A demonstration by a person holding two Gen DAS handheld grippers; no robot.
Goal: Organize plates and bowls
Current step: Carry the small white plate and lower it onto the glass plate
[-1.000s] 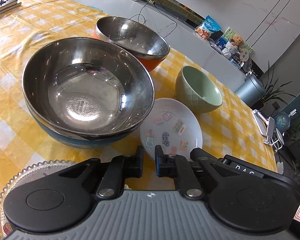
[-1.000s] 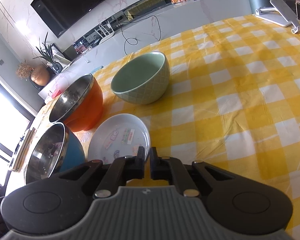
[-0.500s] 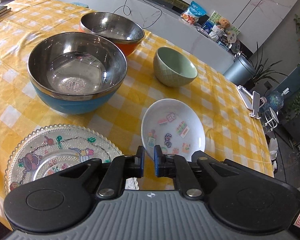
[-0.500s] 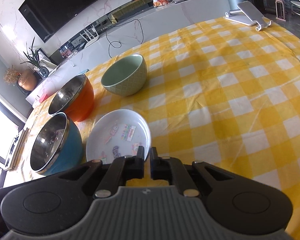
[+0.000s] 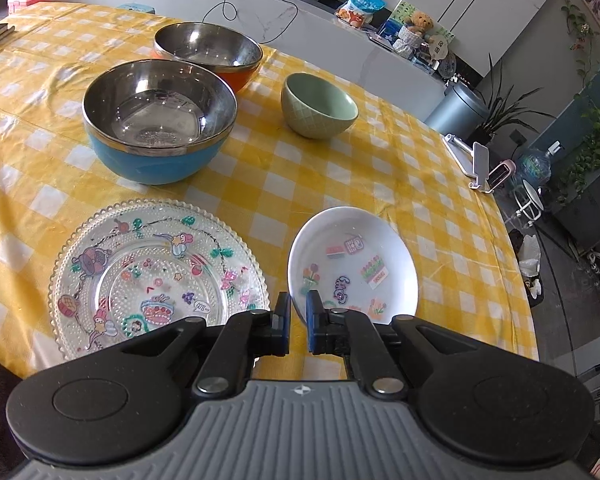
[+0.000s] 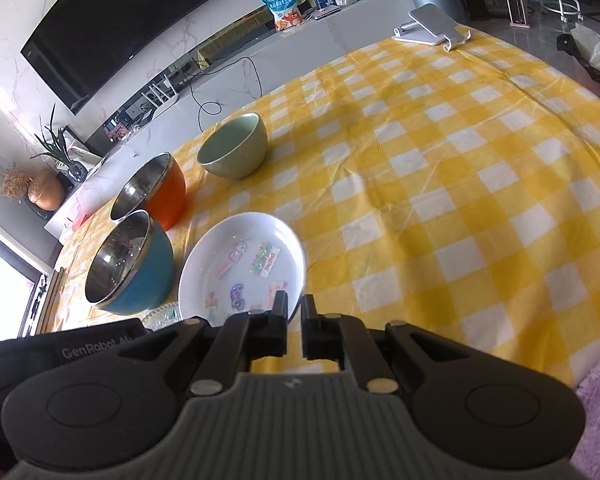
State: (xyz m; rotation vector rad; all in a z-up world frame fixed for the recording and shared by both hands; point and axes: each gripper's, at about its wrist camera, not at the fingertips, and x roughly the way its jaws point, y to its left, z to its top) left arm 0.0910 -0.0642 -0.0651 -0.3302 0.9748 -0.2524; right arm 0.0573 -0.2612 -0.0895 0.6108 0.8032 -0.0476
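Plates lie nearest: the white plate [image 5: 352, 264] just beyond both nearly closed, empty grippers, left [image 5: 296, 312] and right [image 6: 294, 312], the glass plate [image 5: 156, 276] beside it. Pinching its thin, slick rim risks slipping; farther, the blue bowl [image 5: 156, 120], orange bowl [image 5: 208, 54] and green bowl [image 5: 318, 104] could get knocked.

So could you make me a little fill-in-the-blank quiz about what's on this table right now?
1. The steel bowl nearest the clear patterned plate has a ____ outside.
2. The steel bowl behind it has an ____ outside.
3. The white plate is decorated with colourful ____.
4. The small bowl standing alone on the yellow checked tablecloth is pale ____.

Missing words: blue; orange; stickers; green
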